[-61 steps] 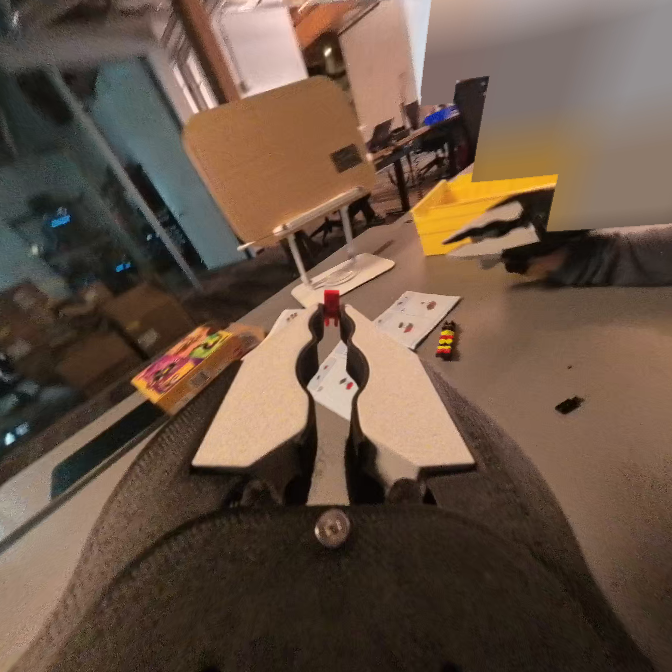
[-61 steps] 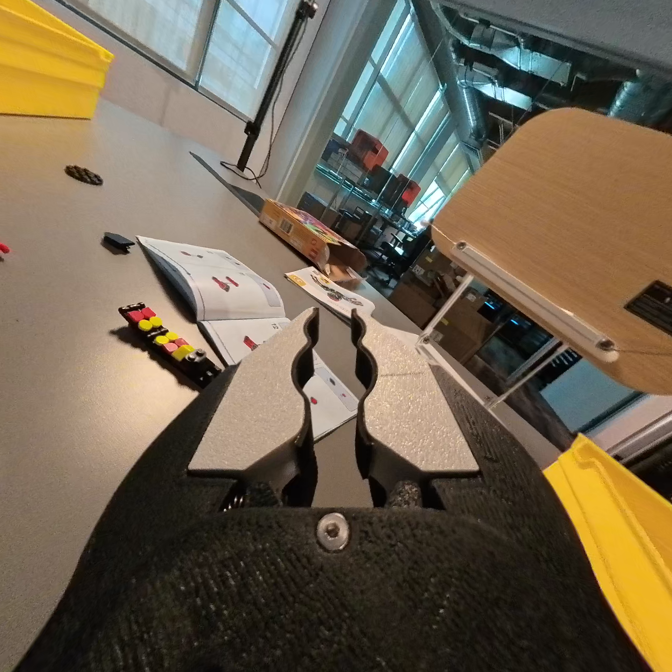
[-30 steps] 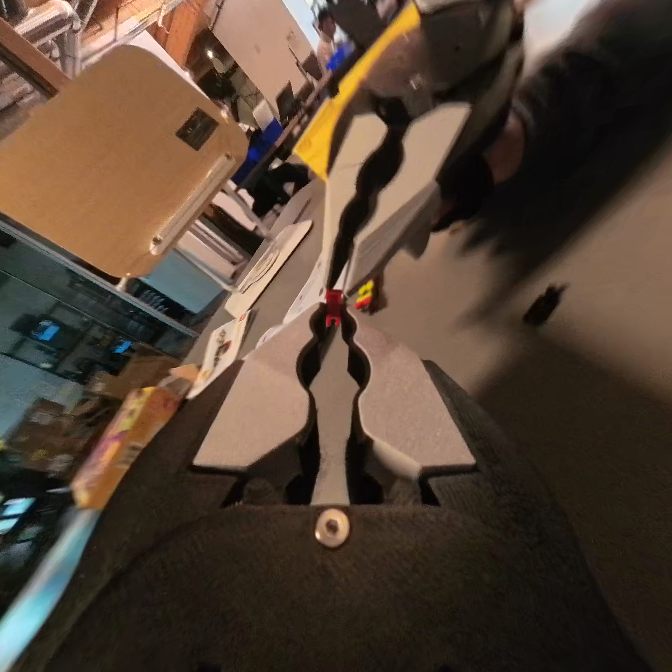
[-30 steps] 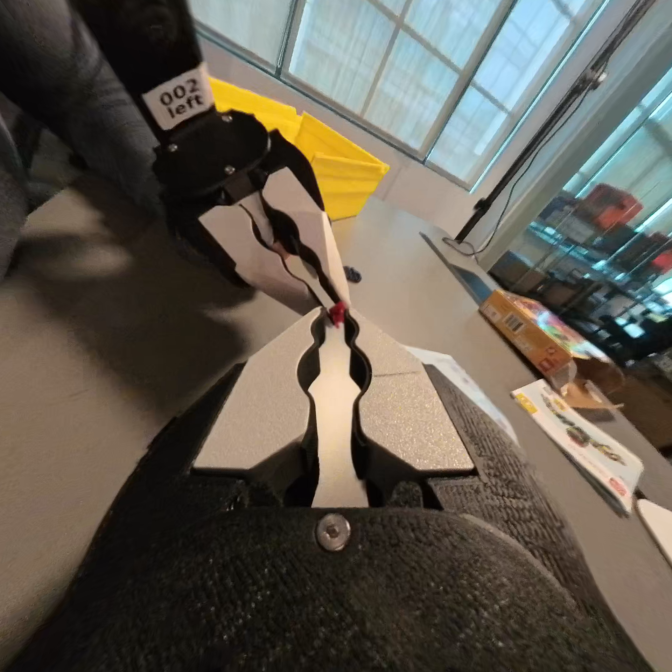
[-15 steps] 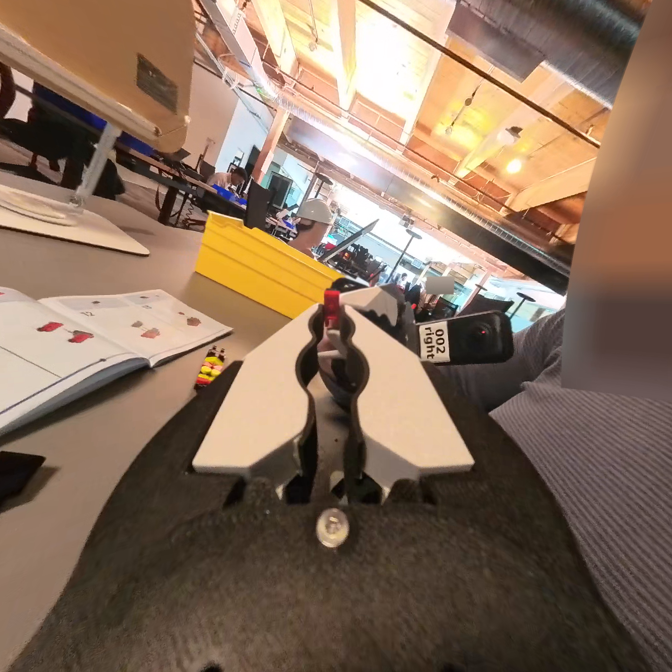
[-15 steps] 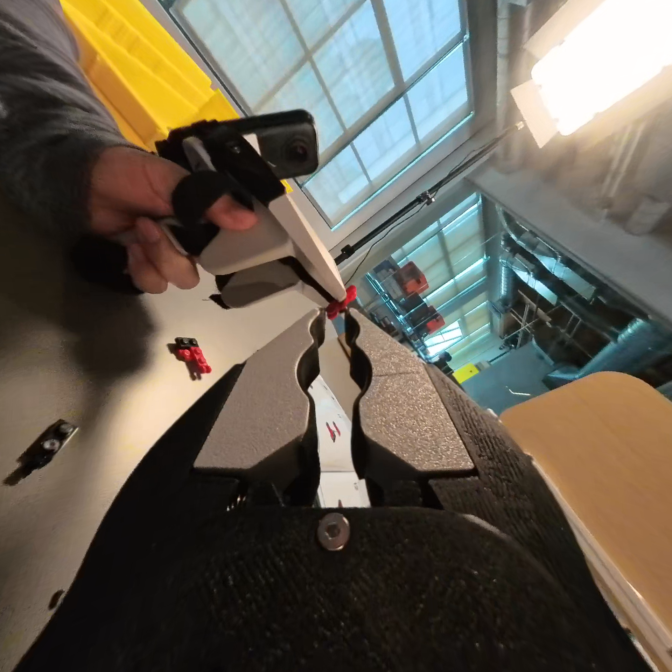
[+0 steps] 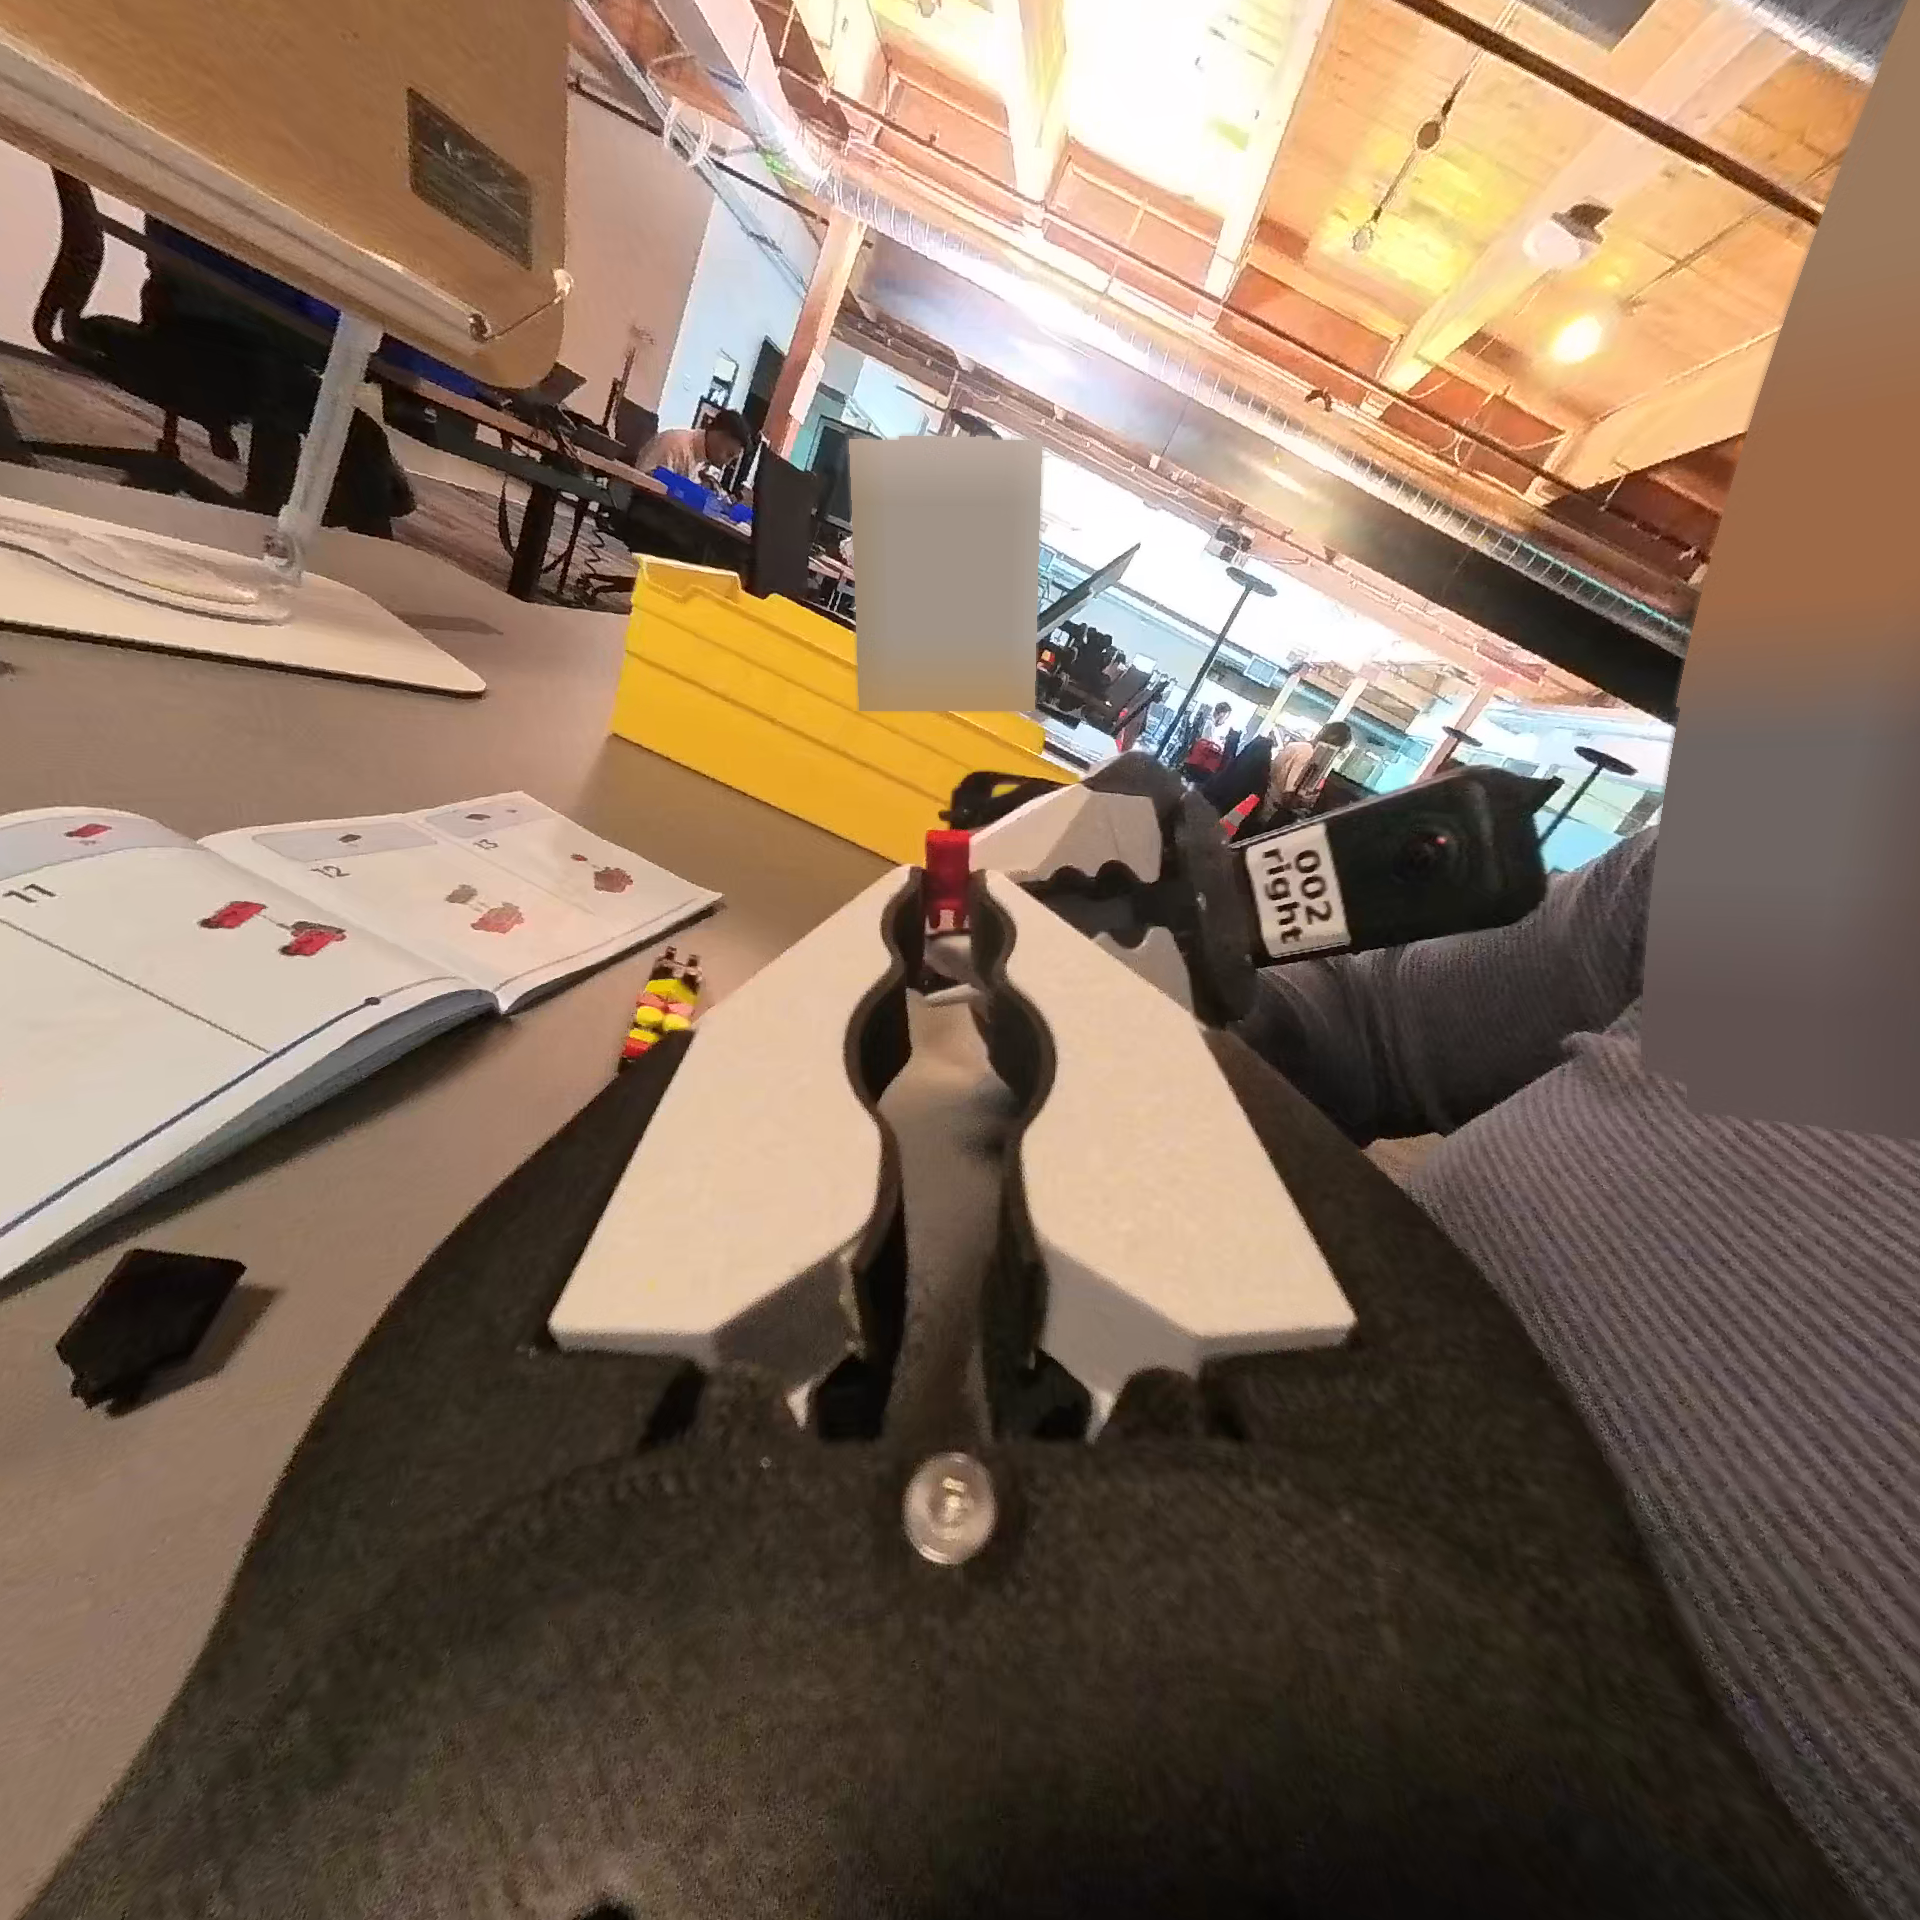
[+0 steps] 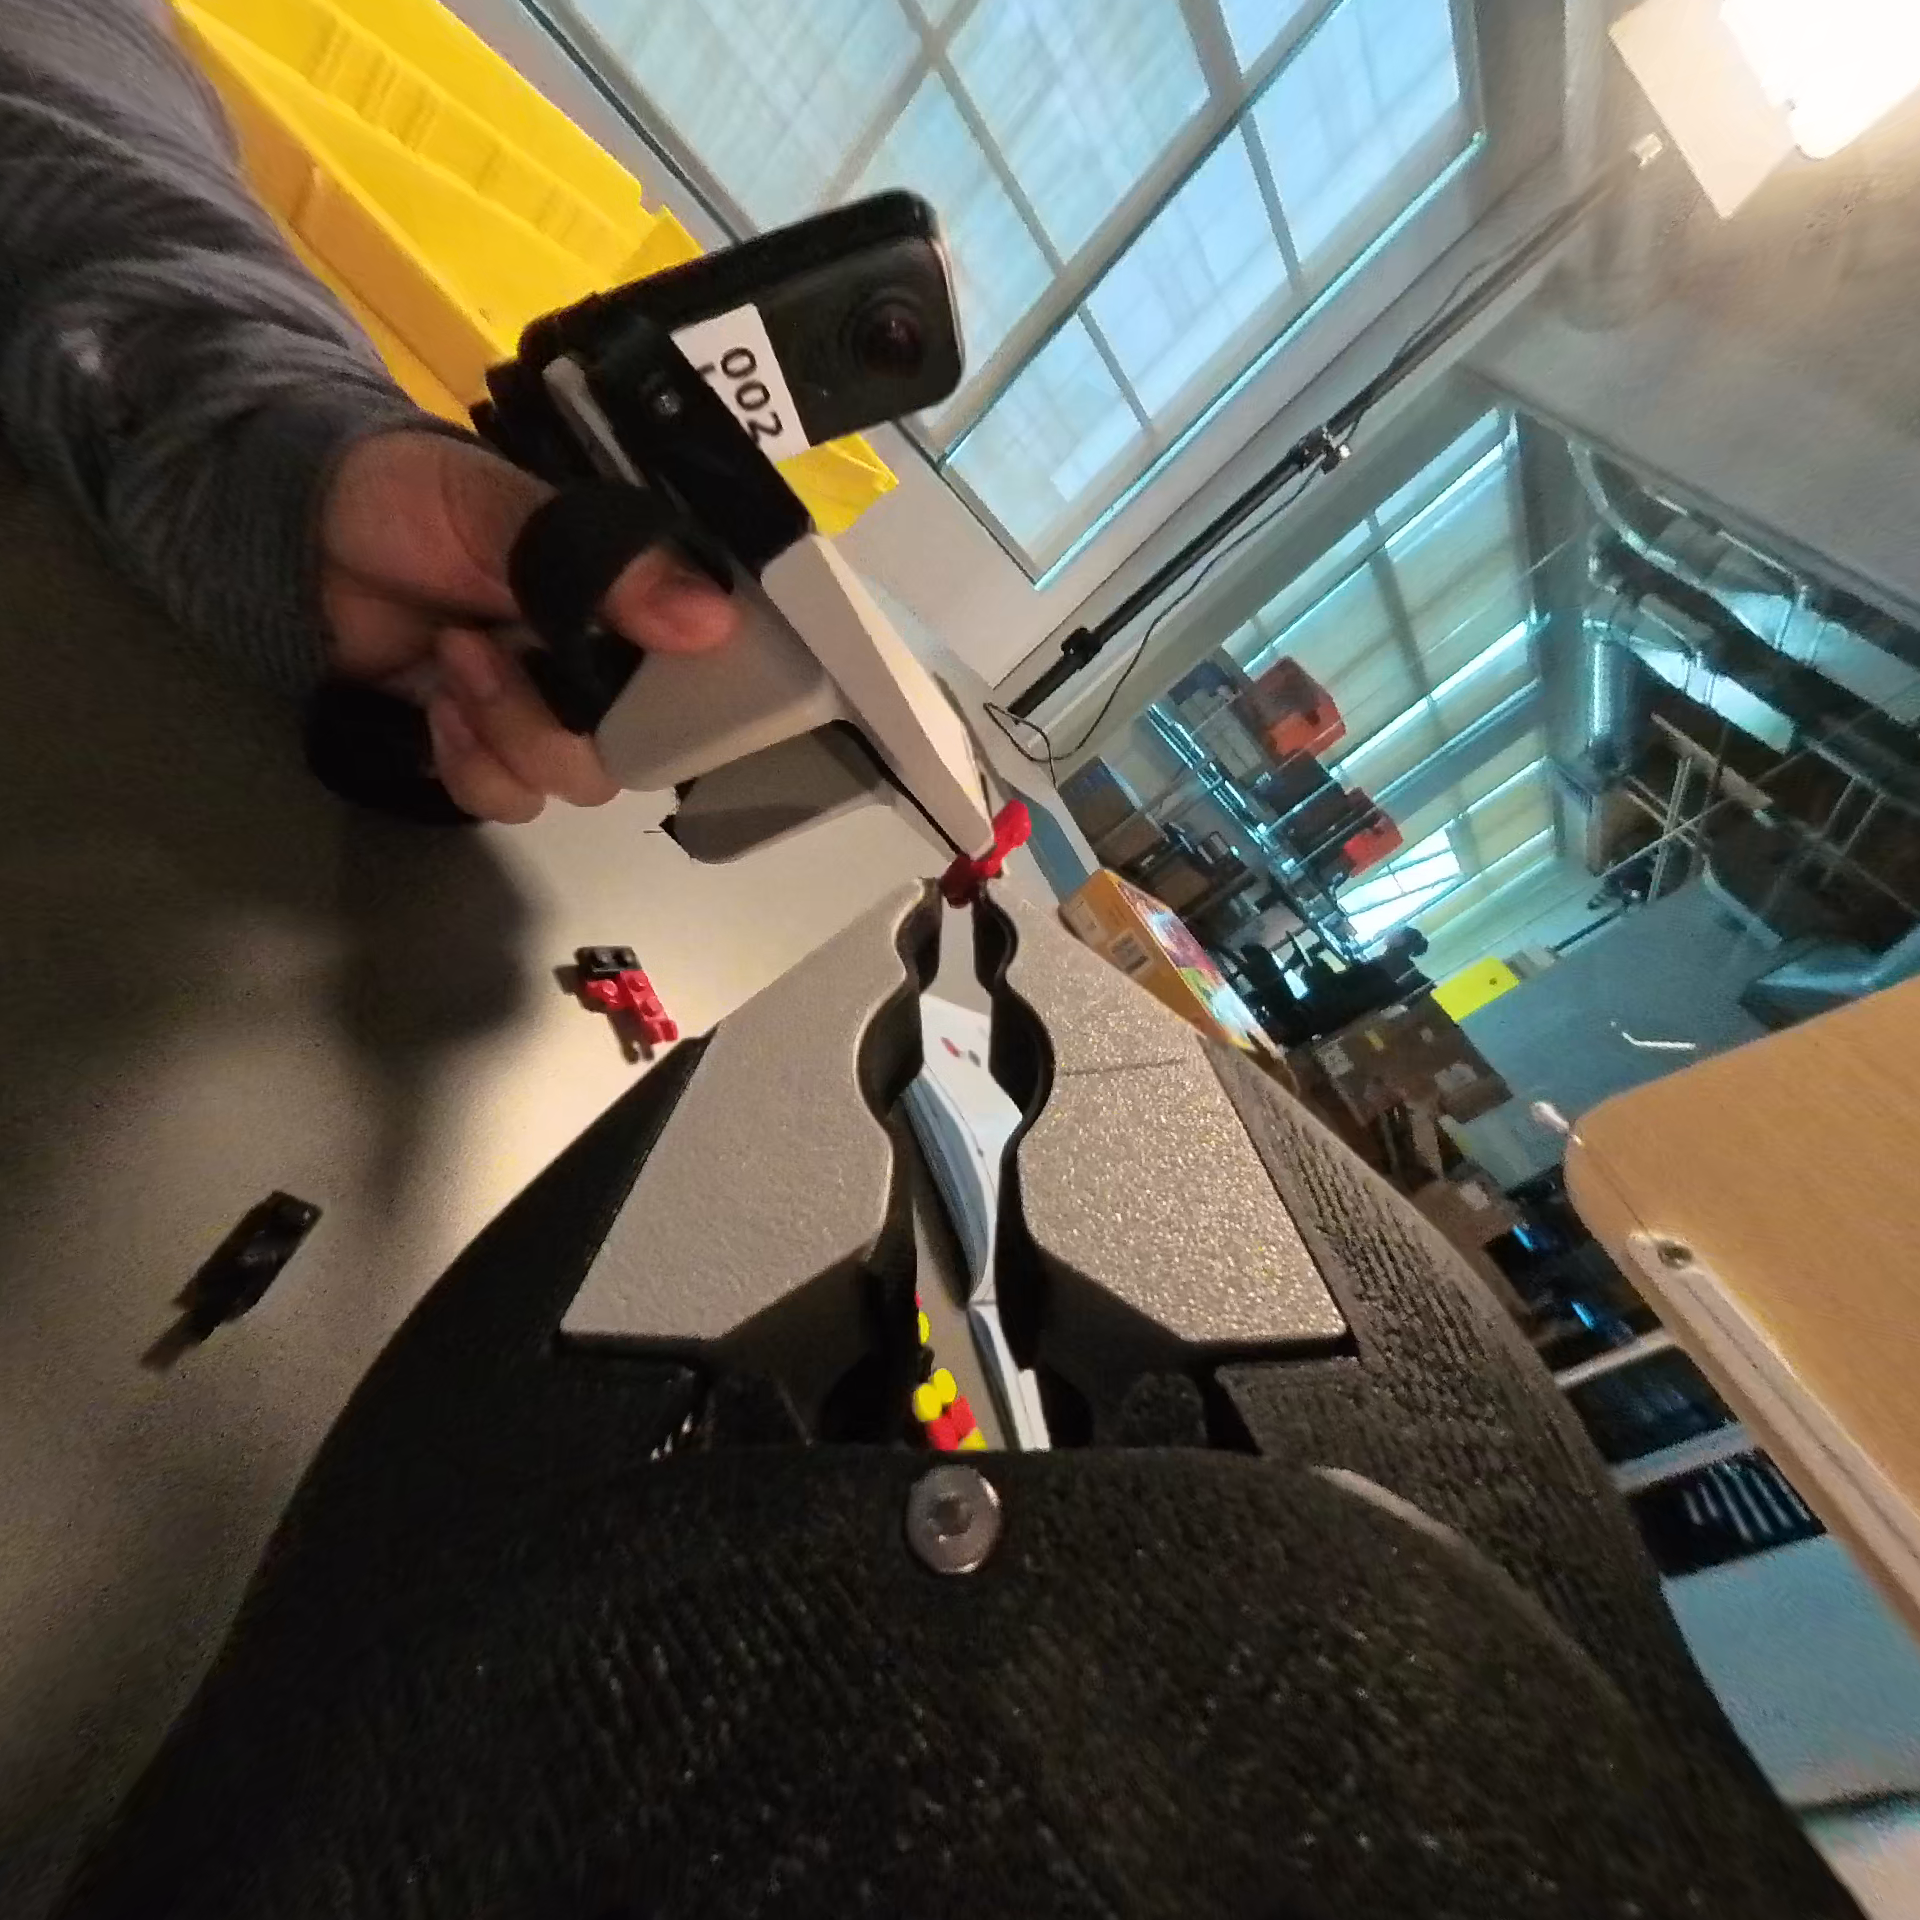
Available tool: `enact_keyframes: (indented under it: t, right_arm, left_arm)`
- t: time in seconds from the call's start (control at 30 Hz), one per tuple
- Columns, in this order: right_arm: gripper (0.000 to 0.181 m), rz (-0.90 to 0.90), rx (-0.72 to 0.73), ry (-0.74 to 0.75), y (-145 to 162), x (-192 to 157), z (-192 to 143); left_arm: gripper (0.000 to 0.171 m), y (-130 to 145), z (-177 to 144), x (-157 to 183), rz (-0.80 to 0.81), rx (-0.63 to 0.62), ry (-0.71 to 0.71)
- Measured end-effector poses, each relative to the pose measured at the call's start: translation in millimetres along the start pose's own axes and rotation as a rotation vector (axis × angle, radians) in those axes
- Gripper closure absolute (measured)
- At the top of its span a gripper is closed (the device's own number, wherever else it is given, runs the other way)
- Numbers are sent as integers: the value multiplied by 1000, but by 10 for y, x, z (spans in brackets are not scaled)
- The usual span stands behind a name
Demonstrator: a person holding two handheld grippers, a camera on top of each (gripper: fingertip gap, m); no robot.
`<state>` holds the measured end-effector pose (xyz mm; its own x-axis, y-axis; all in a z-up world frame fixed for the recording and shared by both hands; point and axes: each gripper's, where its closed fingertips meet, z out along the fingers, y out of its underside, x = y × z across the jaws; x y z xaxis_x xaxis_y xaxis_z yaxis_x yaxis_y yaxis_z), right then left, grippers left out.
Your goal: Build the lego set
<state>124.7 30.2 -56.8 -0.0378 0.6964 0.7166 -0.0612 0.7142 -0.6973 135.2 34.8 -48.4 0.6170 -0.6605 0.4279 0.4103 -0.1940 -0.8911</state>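
Observation:
My left gripper (image 7: 945,883) is shut on a small red lego piece (image 7: 945,868) and holds it upright above the table. My right gripper (image 8: 956,904) meets it tip to tip, with its jaws closed to a narrow gap on one end of the same red piece (image 8: 982,847). In the left wrist view the right gripper (image 7: 982,836) comes in from the right. In the right wrist view the left gripper (image 8: 971,831) comes in from the upper left. A black, yellow and red lego strip (image 7: 665,1003) lies on the table by the open instruction booklet (image 7: 260,977).
A yellow bin (image 7: 779,717) stands behind. A flat black piece (image 7: 145,1320) lies near the booklet. A red and black sub-assembly (image 8: 623,997) and another black piece (image 8: 244,1257) lie on the grey table. A wooden board on a stand (image 7: 260,135) and an orange box (image 8: 1153,935) are further off. Less than 4 cm separates the two grippers' tips.
Both grippers rose from the table and came together tip to tip around the red piece. In the last half second the right gripper's jaws narrowed onto it.

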Motion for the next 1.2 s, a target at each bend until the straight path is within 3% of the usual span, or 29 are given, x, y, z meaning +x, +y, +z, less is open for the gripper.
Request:
enact_keyframes:
  t: [0.2, 0.37, 0.47, 0.57, 0.6, 0.67, 0.73, 0.83, 0.9, 1.1, 1.2]
  right_arm:
    - [181, 32, -13, 52, 38, 124, -40]
    - [179, 43, -13, -4, 120, 96, -60]
    - [152, -28, -24, -29, 124, 14, -42]
    - [164, -147, -21, -12, 80, -26, -57]
    - [176, -180, -32, -11, 87, -41, -61]
    - [179, -225, -59, -20, 123, -60, -69]
    - [179, -244, -83, -41, 171, -94, -73]
    - [179, -259, -107, -102, 243, -181, -74]
    - [179, -221, -127, -180, 301, -293, -57]
    - [179, -248, -172, -257, 393, -462, -18]
    - [179, -301, -179, -265, 398, -515, -9]
  left_arm:
    - [165, 55, -53, -27, 43, -71, -1]
    - [165, 79, -49, -2, 133, -92, -27]
    - [166, 100, -48, -29, 128, -113, -37]
    - [166, 173, -33, -54, 87, -168, -33]
    - [165, 198, -26, -53, 77, -186, -27]
    - [165, 231, -25, -65, 65, -213, -30]
    - [165, 324, -56, -95, 62, -301, -30]
    - [127, 543, -261, -315, 146, -545, -119]
    - [119, 632, -436, -450, 224, -673, -171]
    - [124, 820, -653, -505, 218, -832, -140]
    - [130, 845, -672, -512, 244, -845, -129]
